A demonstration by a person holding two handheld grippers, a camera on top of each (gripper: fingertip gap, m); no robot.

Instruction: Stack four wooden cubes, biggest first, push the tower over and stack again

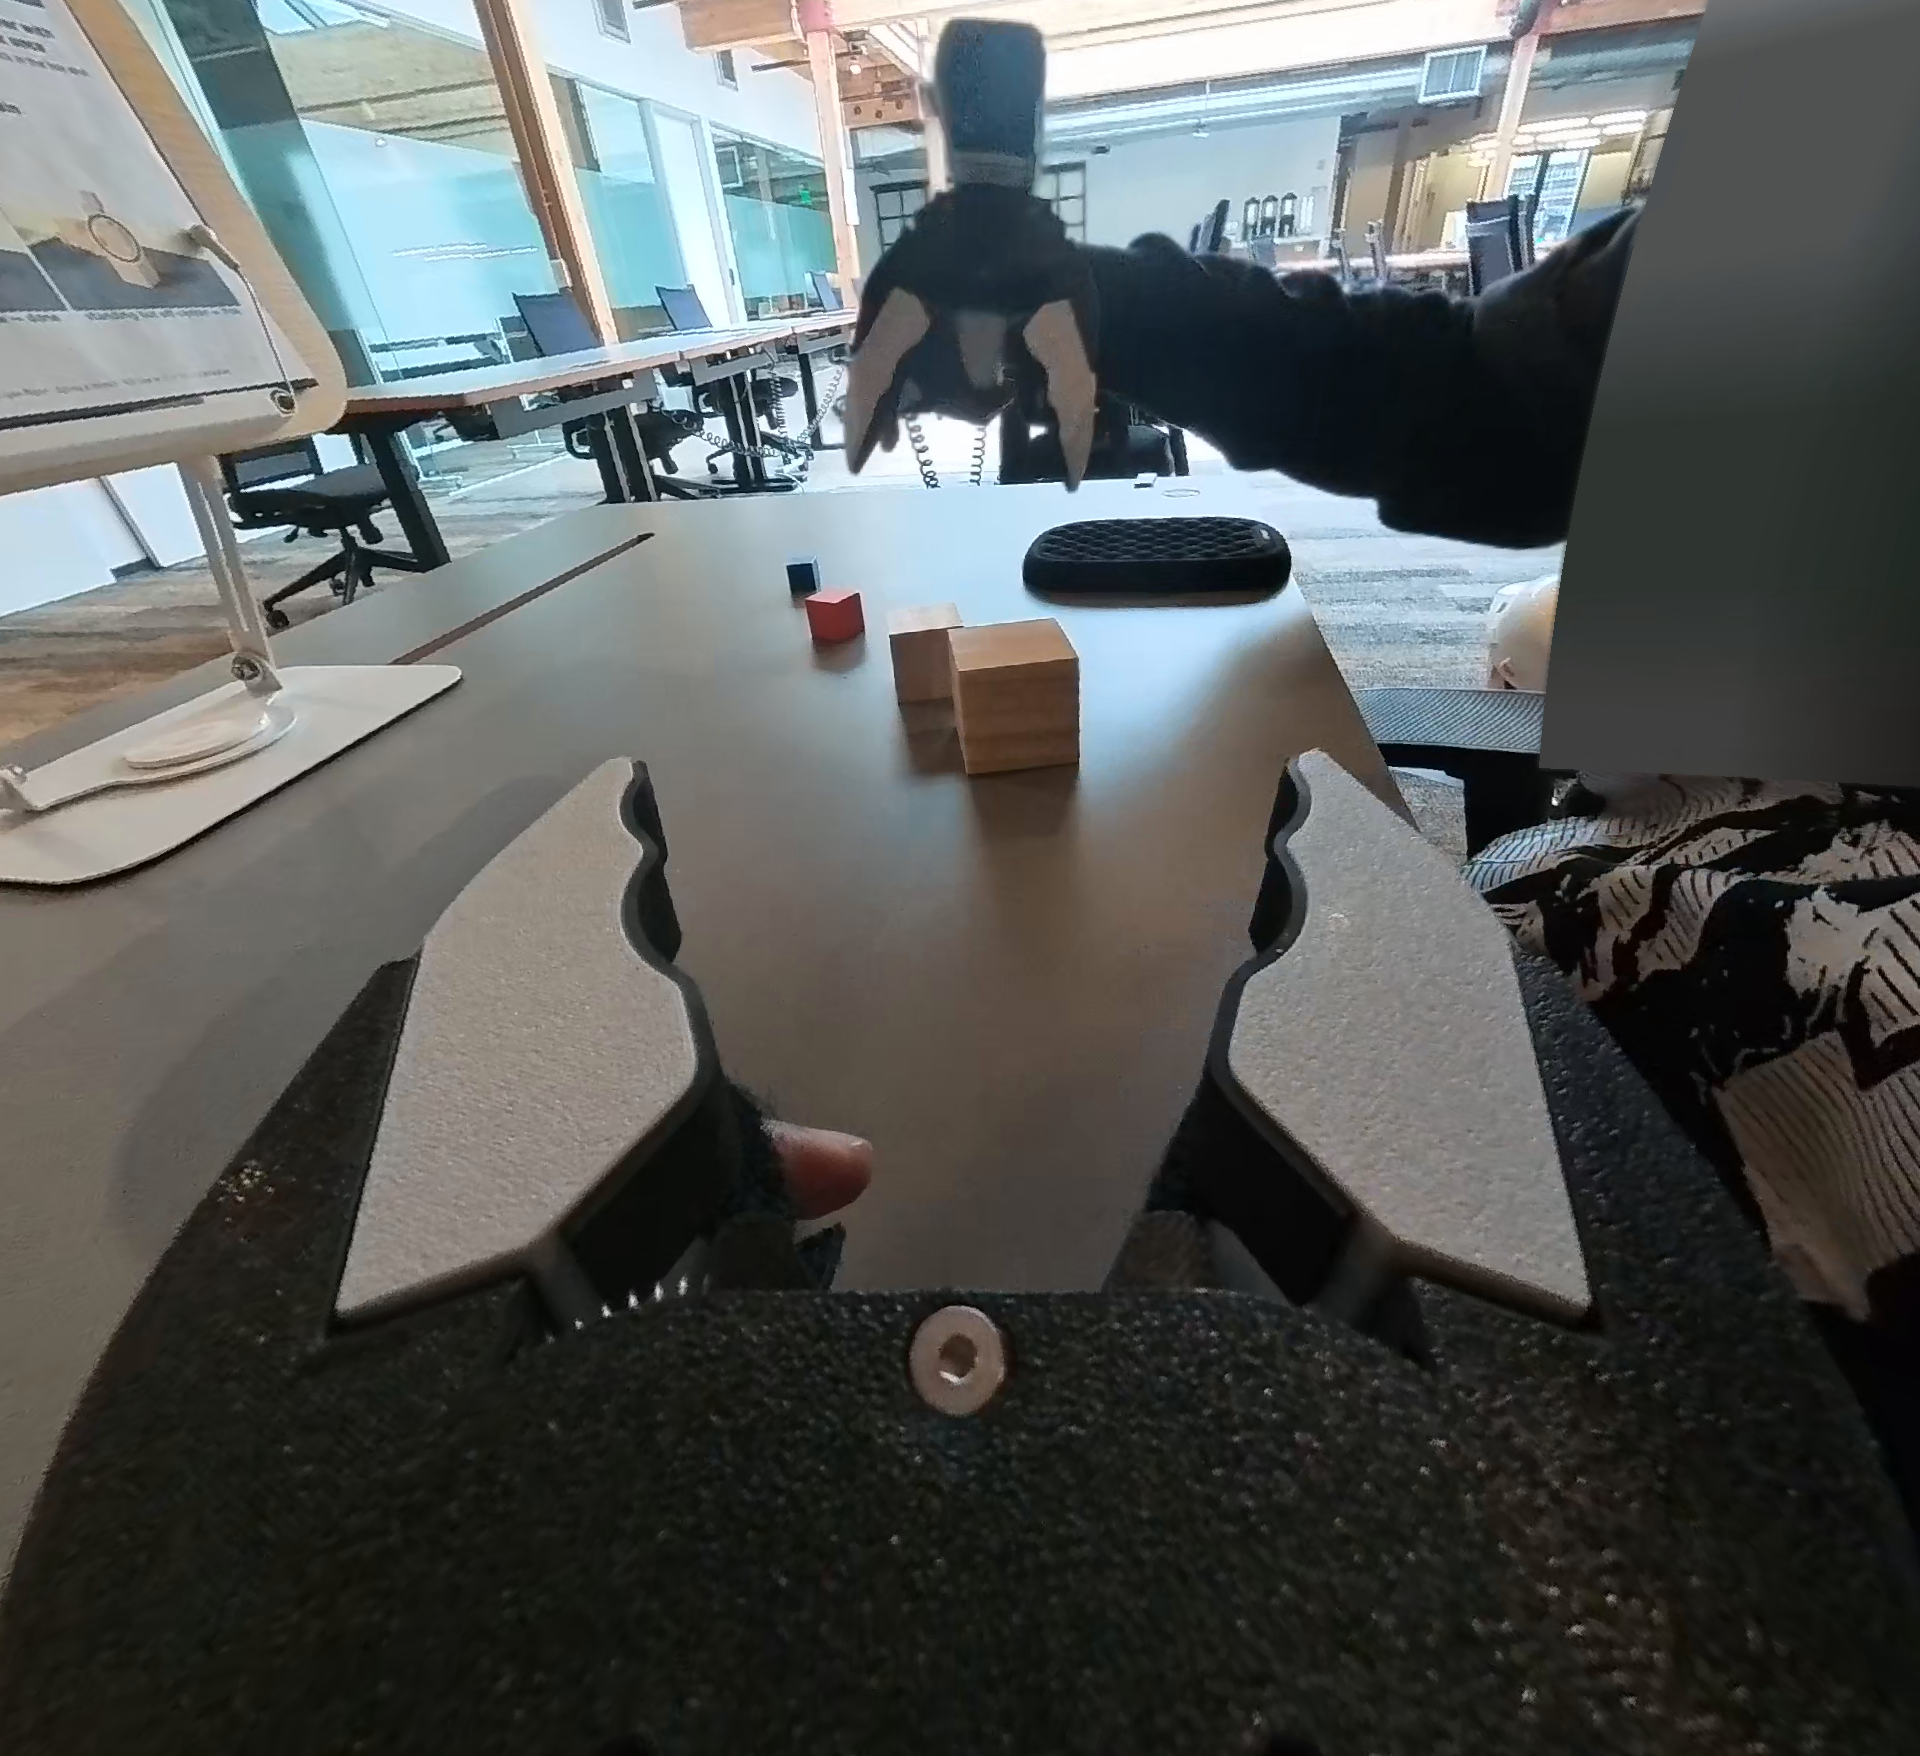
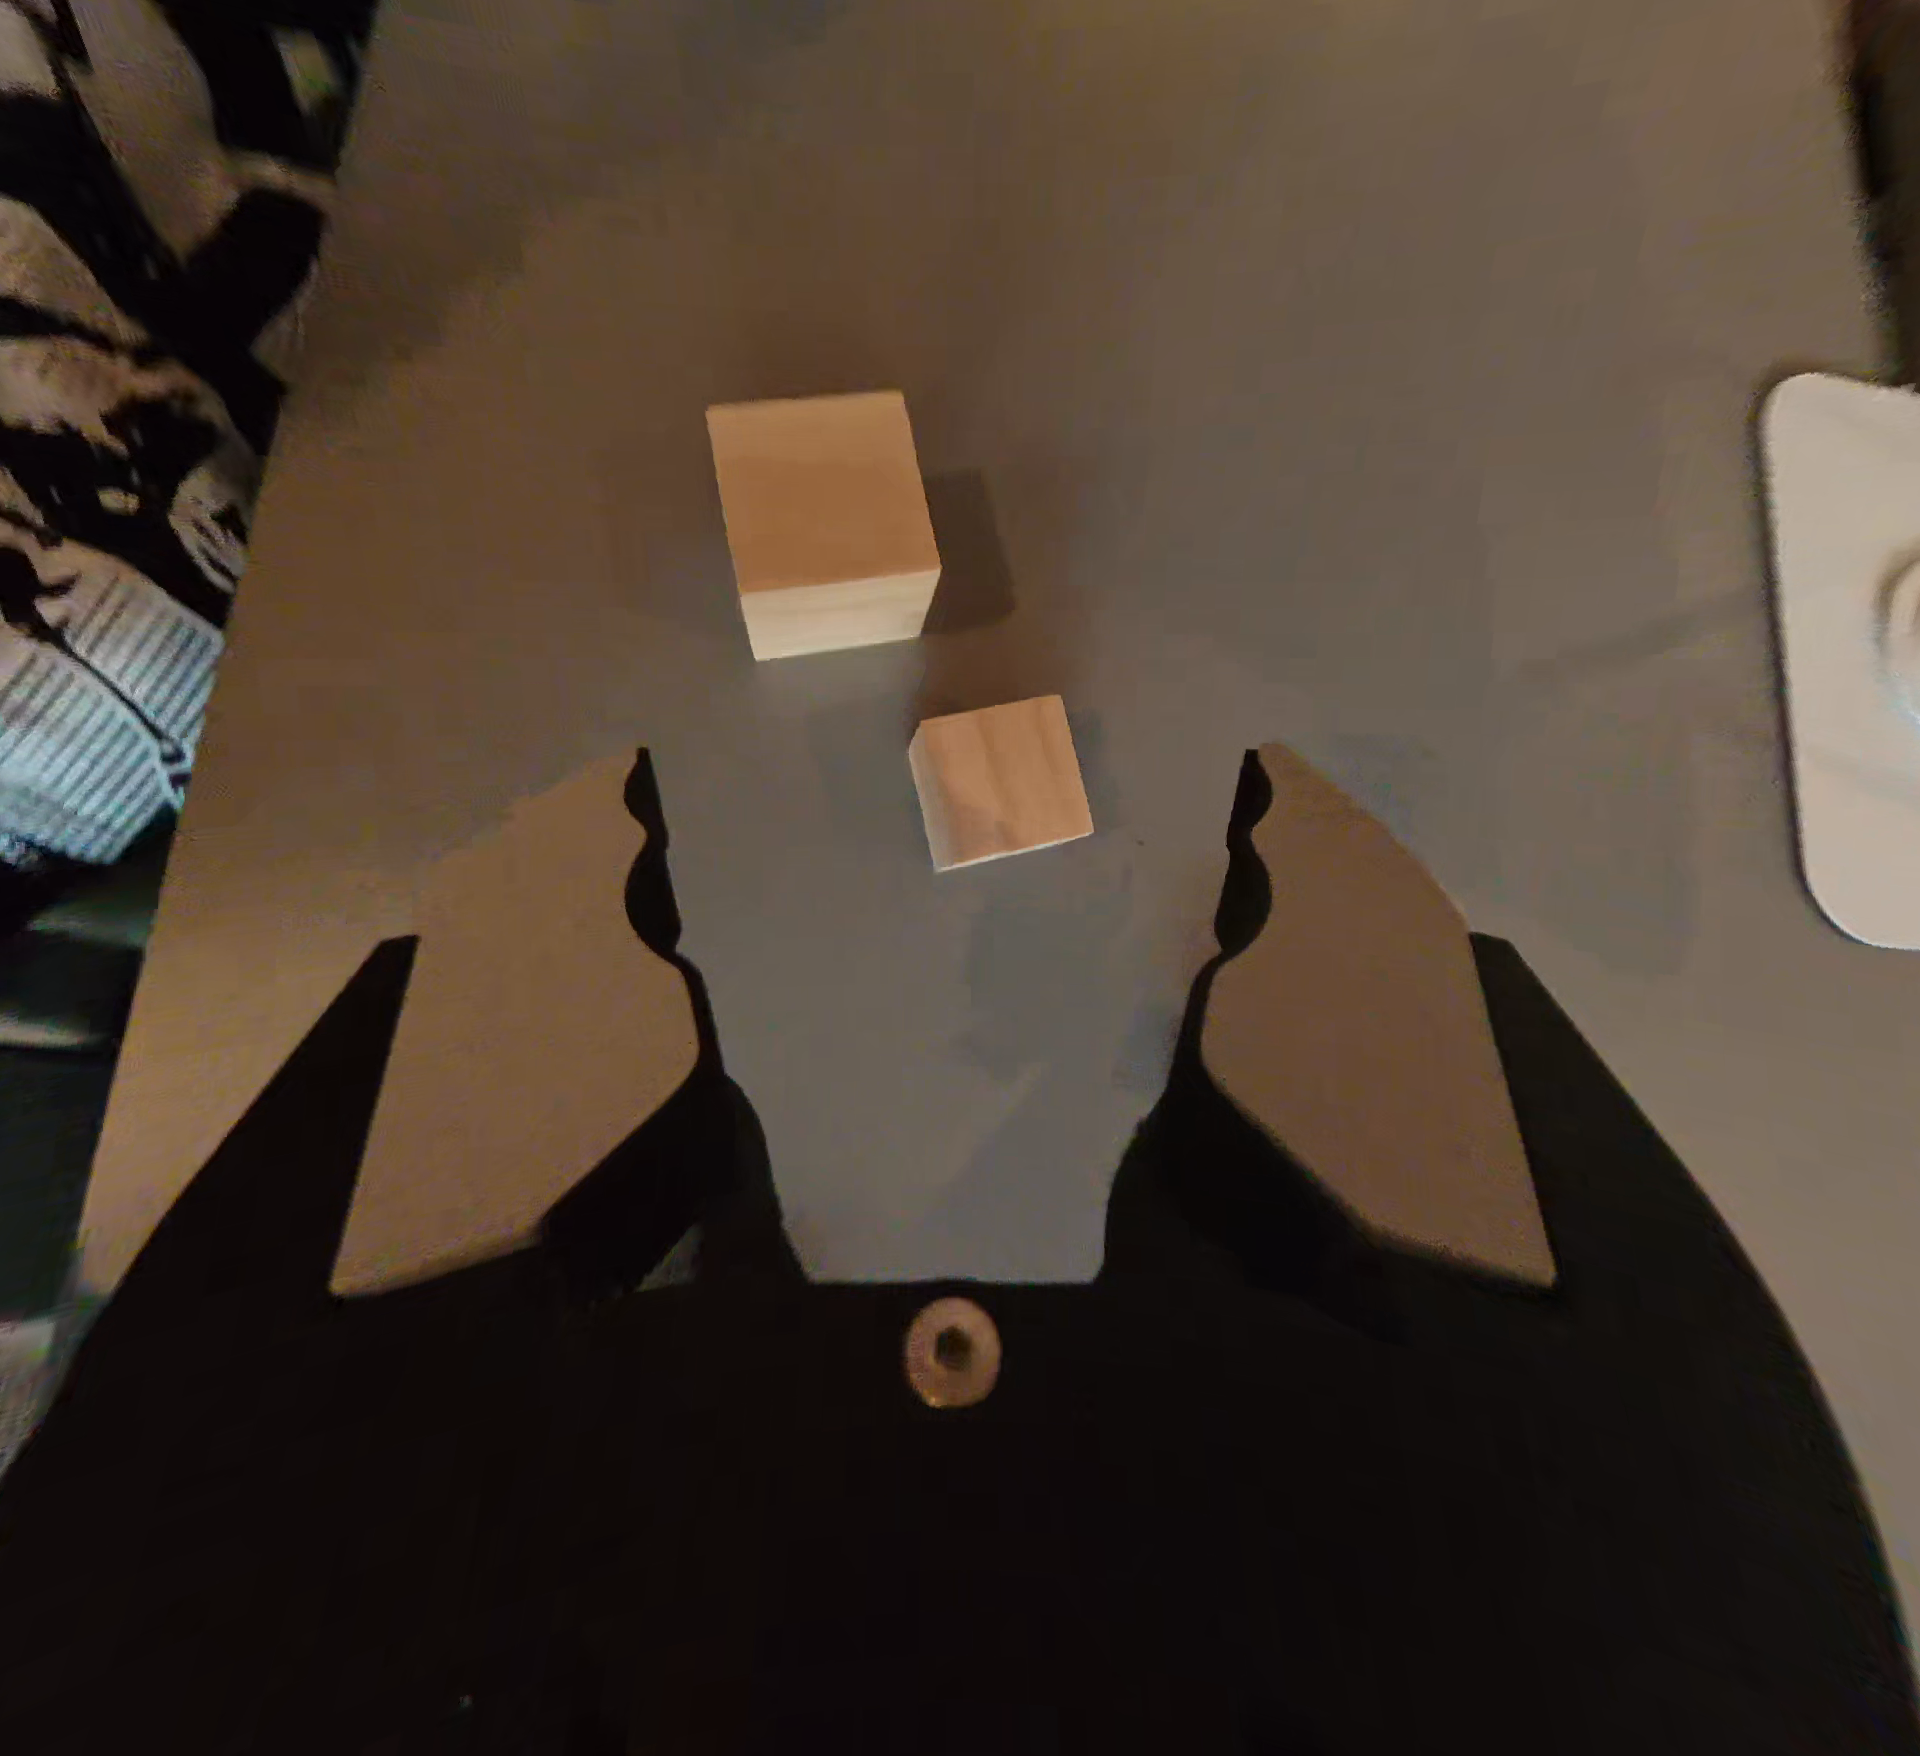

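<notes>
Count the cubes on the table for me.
4. Big cube nearest, smaller plain cube just behind it to its left, red cube farther back, blue cube farthest. None stacked.

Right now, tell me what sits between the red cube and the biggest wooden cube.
The left wrist view shows the smaller plain wooden cube between the red cube and the biggest wooden cube; nothing else lies there.

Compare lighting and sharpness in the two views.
Left wrist view: bright daylight, sharp cubes such as the big cube, blown-out ceiling, wide-angle bending at the edges, right gripper slightly blurred. Right wrist view: dim, warm, soft throughout; the big cube casts a dark shadow to its right; small cube blurry.
</notes>
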